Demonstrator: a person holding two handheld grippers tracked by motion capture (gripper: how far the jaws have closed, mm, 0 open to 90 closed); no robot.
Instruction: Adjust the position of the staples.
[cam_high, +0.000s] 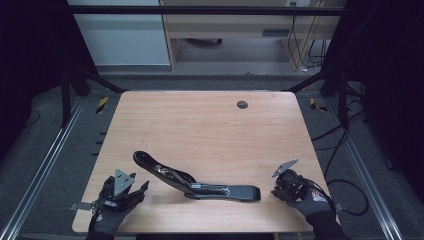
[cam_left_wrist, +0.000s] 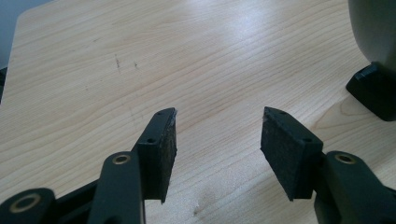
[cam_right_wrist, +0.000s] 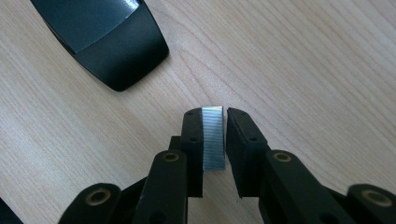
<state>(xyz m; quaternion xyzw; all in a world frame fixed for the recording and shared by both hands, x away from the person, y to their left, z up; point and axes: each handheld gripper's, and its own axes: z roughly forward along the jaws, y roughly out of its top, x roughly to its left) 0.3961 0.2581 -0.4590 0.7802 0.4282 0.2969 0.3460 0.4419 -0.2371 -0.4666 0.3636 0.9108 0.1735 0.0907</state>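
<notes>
The right claw (cam_right_wrist: 215, 116) is pinching a silvery ribbed strip of staples (cam_right_wrist: 213, 137), with the open black stapler (cam_high: 195, 181) lying on the wooden counter (cam_high: 210, 130) just ahead-left. The left claw (cam_left_wrist: 218, 122) is gaping wide, empty. Judged risk: the thin strip is liable to snap or twist out.

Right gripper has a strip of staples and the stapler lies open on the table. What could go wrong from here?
1. The right gripper pinches the staple strip by its thin sides; it could twist or snap.
2. The open stapler lies free on the table, and the left gripper, open, isn't steadying it, so loading may push it away.
</notes>
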